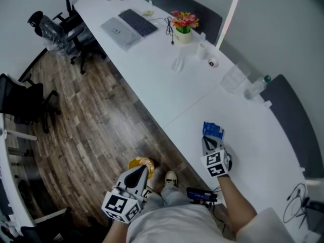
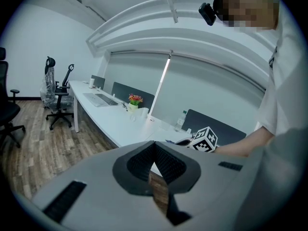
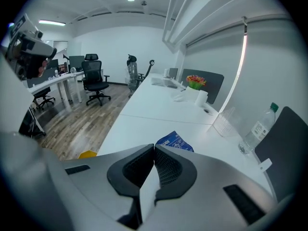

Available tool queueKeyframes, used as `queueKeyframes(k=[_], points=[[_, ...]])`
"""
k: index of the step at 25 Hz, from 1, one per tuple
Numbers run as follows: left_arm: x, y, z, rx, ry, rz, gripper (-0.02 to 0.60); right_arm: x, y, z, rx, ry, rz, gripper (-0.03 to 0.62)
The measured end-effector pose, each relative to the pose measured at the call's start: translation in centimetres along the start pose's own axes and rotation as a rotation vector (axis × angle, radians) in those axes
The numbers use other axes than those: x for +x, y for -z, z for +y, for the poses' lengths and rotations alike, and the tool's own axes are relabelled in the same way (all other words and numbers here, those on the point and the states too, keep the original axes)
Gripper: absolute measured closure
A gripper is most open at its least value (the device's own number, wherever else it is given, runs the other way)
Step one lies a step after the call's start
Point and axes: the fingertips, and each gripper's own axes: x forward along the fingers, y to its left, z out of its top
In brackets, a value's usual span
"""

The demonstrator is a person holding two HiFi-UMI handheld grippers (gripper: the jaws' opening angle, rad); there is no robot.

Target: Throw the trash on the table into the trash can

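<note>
- Right hand-held gripper (image 3: 154, 147) has its jaws drawn together, and the corner of a blue snack packet (image 1: 213, 130) sits pinched at their very tips.
- That packet is at the near edge of the long white counter (image 1: 167, 87), sticking out ahead of the gripper towards the wall.
- Left hand-held gripper (image 2: 155, 144) is off the counter, held low over the wooden floor (image 1: 96, 130); its jaws meet at the tips with nothing between them.
- Just past its nose there's a yellow object (image 1: 144, 162) on the floor beside the person's shoe (image 1: 171, 177); I can't make out what it is.
- Further along the counter, by the wall, stand a clear plastic container (image 1: 234, 78) and a plastic bottle (image 1: 258, 85) close together.
- Beyond those is a pot of flowers (image 1: 184, 27), then a dark keyboard (image 1: 137, 22) near the far end.
- Black office chairs (image 1: 71, 22) stand on the floor at that far end, clear of the counter.
</note>
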Motion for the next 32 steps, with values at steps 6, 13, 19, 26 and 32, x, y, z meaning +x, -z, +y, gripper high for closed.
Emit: queueKeyframes(k=[6,13,19,26,32], points=[[-1.9,-0.3,0.4,-0.008,-0.022,-0.037,0.580,-2.0,-3.1,0.8,0.016,-0.025,-0.087,0.562],[-7.2,-0.2,2.7,-0.032,-0.114,-0.099,0.580,-3.2,-6.9,5.4,-0.028,-0.114,-0.150,0.562],[-15.3,1.0,6.9,-0.079,-0.269,-0.157,0.580,-2.8,-10.7,14.4,-0.114,-0.257,-0.193,0.562],[-26.6,3.8,11.2,-0.130,-0.450,-0.215,0.580,-3.4,-14.7,28.1,-0.213,-0.463,-0.248,0.562],[-32.8,7.0,13.1,-0.168,-0.506,-0.231,0.580,-4.8,-16.9,36.7,-0.275,-0.594,-0.292,0.562]])
